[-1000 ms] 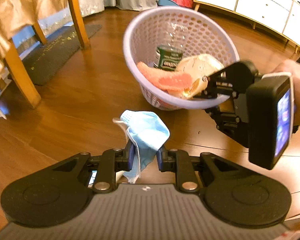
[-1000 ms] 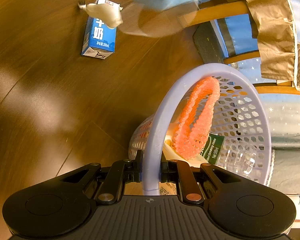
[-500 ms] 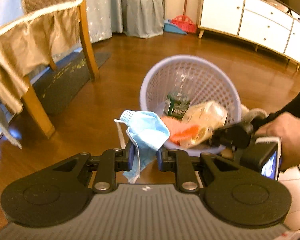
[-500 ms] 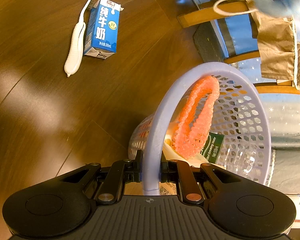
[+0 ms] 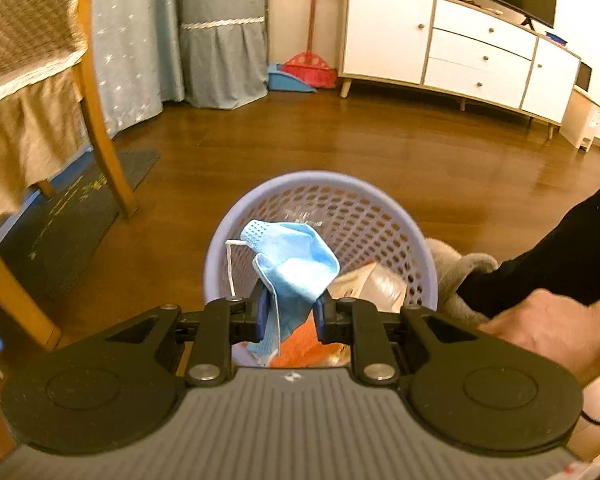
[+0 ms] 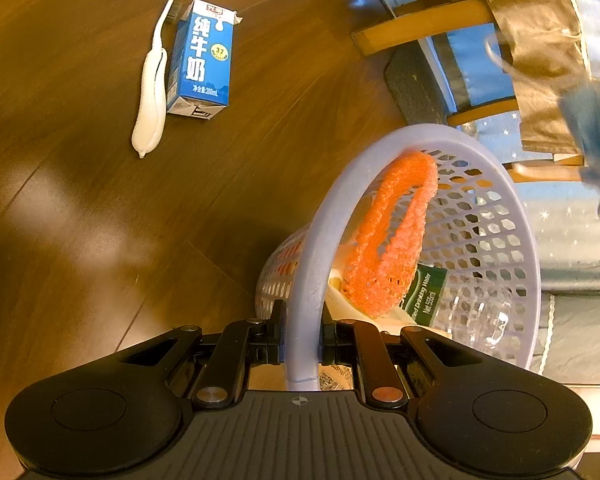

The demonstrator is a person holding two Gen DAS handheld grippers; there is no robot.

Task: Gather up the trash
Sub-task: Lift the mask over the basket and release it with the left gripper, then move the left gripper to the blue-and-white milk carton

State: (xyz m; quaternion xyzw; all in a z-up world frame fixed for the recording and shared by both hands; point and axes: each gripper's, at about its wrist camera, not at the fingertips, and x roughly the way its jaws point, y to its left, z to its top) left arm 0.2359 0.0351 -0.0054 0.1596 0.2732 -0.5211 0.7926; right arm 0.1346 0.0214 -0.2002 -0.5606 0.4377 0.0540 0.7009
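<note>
My left gripper (image 5: 289,314) is shut on a crumpled blue face mask (image 5: 296,264), held right over the mouth of the lilac mesh basket (image 5: 380,216). My right gripper (image 6: 302,338) is shut on the basket's rim (image 6: 312,264), holding the basket tilted off the floor. Inside lie an orange foam net (image 6: 396,236), a clear water bottle (image 6: 460,312) and a pale wrapper (image 5: 376,282). A blue milk carton (image 6: 202,60) and a white toothbrush (image 6: 152,92) lie side by side on the wooden floor. The mask shows as a blue blur (image 6: 596,128) in the right wrist view.
A wooden chair (image 5: 96,120) draped in tan cloth and a dark mat (image 5: 72,216) stand to the left. A white cabinet (image 5: 460,48), a red broom (image 5: 310,66) and grey curtains (image 5: 220,40) line the far wall. A person's hand (image 5: 548,324) and black sleeve are at right.
My left gripper has carried the mask up from near the floor to over the basket's mouth. The right gripper has kept its hold on the rim; the basket has barely moved.
</note>
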